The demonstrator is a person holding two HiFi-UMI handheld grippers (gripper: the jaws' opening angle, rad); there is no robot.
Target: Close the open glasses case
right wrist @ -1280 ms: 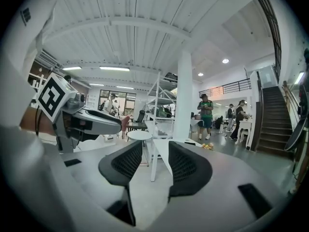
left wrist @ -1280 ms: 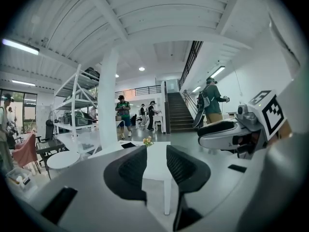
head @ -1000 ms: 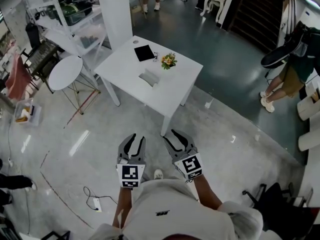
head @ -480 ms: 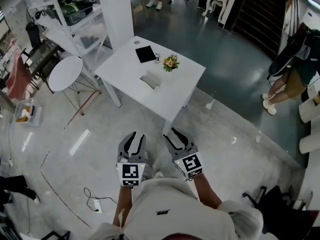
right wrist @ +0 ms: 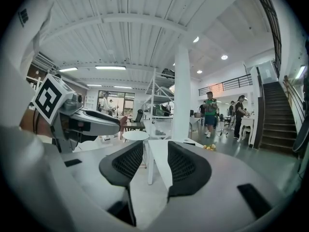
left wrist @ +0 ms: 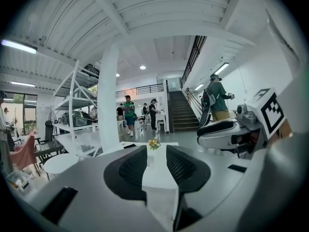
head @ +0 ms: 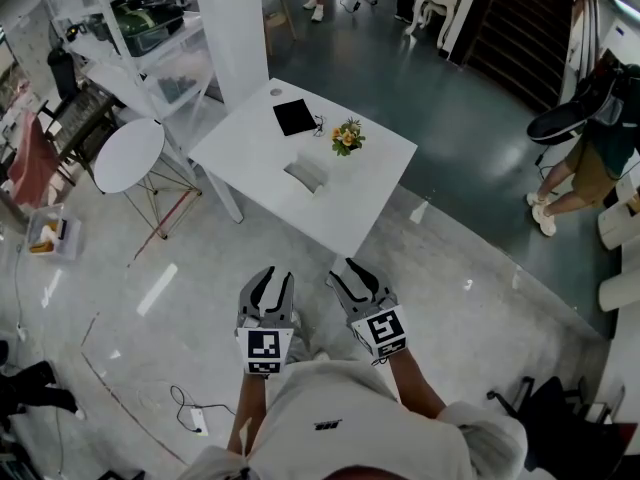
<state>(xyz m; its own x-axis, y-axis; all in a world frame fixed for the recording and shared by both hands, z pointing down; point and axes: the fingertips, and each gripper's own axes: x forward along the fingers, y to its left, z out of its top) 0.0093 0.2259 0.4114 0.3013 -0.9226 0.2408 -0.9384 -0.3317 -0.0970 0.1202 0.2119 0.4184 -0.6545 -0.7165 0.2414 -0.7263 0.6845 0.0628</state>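
We take the white table [head: 365,193] as our landmark. 3 things lie on its top. 1 pale grey glasses case [head: 306,174] sits near the middle. 1 flat black slab [head: 294,116] lies toward the far corner. 1 small bunch of orange and yellow flowers [head: 347,137] stands between that slab and the table's right edge. The case is apart from both of the others. From here it is too small for us to tell how its lid stands.

We hold 2 grippers over the bare floor, short of the table's nearest corner and well apart from the case. The left gripper [head: 268,280] points toward that corner. Its 2 black ribbed jaws stand apart, and only the table and flowers far off show through the gap. The right gripper [head: 348,273] is just beside it, tilted a little leftward. Its 2 jaws are likewise parted, with nothing between them but a view of the table's corner and leg. Each gripper carries 1 marker cube at its rear.

Left of the table stands 1 round white side table [head: 128,154], and behind the table's far corner rises 1 white pillar [head: 232,28]. Well to the right of the table, 1 person in tan shorts [head: 585,163] stands on the darker floor.
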